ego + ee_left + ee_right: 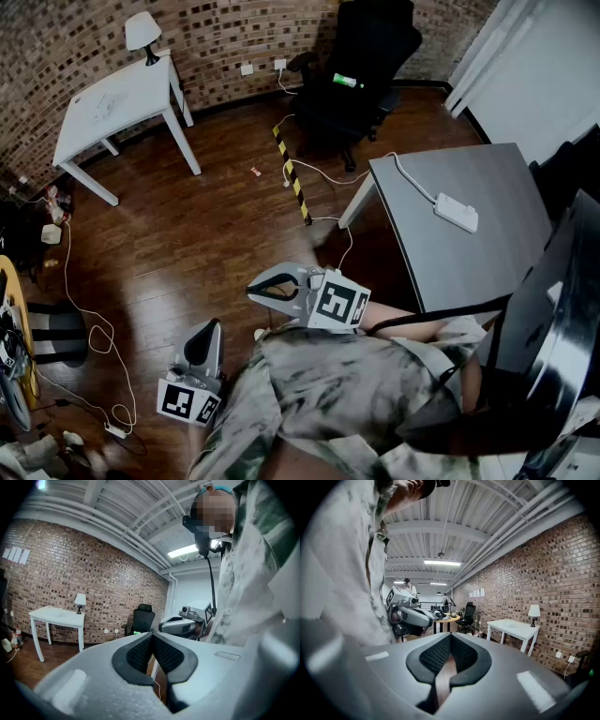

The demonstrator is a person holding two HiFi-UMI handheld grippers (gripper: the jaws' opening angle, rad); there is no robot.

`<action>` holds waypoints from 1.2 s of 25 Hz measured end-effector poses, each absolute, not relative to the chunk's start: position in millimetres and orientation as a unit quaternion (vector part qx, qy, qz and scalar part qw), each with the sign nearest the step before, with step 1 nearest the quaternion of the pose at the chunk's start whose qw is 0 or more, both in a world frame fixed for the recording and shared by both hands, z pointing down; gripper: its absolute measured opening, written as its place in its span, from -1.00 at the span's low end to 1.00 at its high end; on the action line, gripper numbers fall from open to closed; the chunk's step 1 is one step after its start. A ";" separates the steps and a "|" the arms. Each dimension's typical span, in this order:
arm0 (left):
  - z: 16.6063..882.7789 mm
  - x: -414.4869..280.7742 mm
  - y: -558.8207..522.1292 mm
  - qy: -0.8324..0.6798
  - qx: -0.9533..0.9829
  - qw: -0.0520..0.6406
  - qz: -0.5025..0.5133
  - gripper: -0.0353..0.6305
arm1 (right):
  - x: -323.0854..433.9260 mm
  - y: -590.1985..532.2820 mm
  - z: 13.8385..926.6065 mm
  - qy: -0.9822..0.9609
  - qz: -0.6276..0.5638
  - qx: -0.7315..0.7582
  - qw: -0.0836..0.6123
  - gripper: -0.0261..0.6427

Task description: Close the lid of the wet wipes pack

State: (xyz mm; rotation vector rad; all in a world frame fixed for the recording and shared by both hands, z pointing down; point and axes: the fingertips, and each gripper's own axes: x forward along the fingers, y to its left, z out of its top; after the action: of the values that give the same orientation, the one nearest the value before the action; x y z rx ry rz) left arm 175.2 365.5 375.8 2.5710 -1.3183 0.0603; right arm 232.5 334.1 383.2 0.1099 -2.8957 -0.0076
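Note:
No wet wipes pack shows in any view. In the head view my left gripper (212, 326) is held low in front of the person's body, over the wooden floor. My right gripper (253, 292) sits a little higher and to the right, pointing left. In the left gripper view the left gripper (152, 637) has its black pads pressed together with nothing between them, and the right gripper (180, 625) shows beyond. The right gripper (451, 639) is likewise shut and empty in its own view, with the left gripper (410, 616) in sight beside the person's shirt.
A grey table (487, 253) stands to the right with a white block (456, 212) and its cable on top. A black office chair (361, 66) stands at the back. A white table (112, 103) with a lamp (142, 33) is far left. White cables (89, 323) lie on the floor.

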 end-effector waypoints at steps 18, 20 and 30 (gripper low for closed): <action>386.9 124.2 386.3 -0.464 0.877 0.126 -0.009 -0.89 | 193.5 352.8 395.0 -0.991 -0.022 0.037 0.129 -0.91; 392.6 108.5 390.0 -0.468 0.875 0.127 -0.011 -0.89 | 181.9 355.2 398.2 -0.990 -0.023 0.038 0.131 -0.91; 398.9 61.1 379.0 -0.483 0.866 0.128 -0.001 -0.89 | 149.6 328.7 400.9 -0.988 -0.023 0.042 0.144 -0.91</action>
State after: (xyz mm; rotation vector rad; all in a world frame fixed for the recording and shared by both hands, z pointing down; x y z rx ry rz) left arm 61.1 379.0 398.9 2.5197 -1.4032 -0.0017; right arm 149.6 328.7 400.9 0.1211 -2.8495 -0.0655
